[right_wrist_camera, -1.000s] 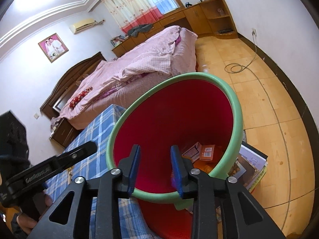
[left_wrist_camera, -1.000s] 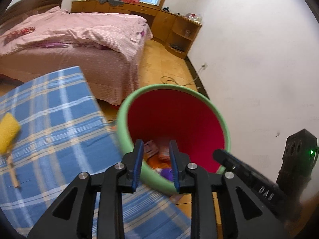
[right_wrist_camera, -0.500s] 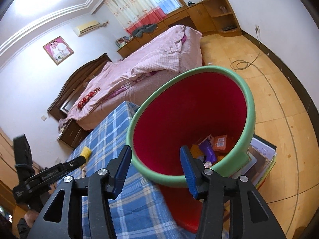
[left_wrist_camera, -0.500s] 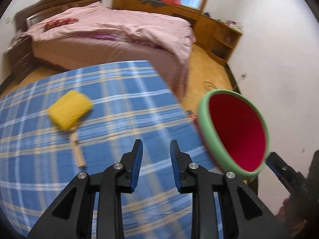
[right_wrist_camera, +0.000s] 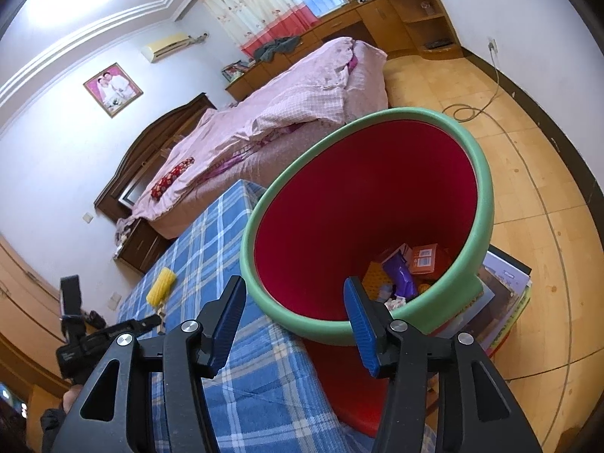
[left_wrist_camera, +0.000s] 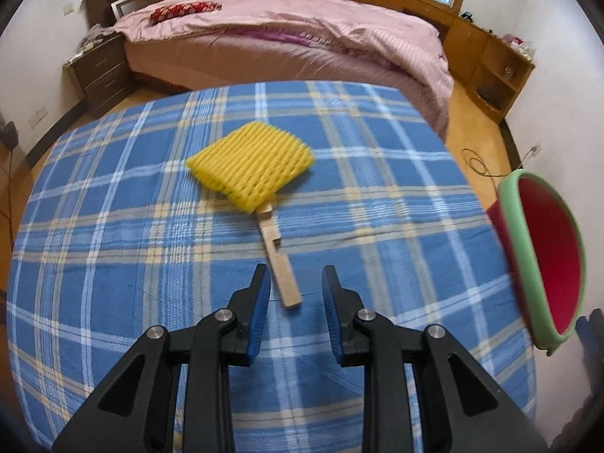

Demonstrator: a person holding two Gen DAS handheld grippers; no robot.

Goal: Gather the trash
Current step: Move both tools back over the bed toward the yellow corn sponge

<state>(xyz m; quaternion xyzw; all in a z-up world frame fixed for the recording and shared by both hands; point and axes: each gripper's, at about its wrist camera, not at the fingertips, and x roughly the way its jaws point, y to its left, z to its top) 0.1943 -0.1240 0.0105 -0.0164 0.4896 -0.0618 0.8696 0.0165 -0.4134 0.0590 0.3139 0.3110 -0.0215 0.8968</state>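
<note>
Yellow foam netting (left_wrist_camera: 251,166) lies mid-desk on the blue plaid cloth (left_wrist_camera: 113,226), over a wooden stick (left_wrist_camera: 281,268). The left gripper (left_wrist_camera: 295,294) hangs above the stick's end, jaws slightly apart, empty. The right gripper (right_wrist_camera: 294,302), jaws just widened and empty, faces the red bin (right_wrist_camera: 377,204) at the desk's edge.

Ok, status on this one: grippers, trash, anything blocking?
Left gripper open, empty, over wooden stick. Right gripper empty, jaws just widened, at red bin rim. Yellow foam net on blue plaid cloth; nothing in the way.

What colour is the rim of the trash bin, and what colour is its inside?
The trash bin has a light green rim and a red inside; the right wrist view shows it best.
</note>
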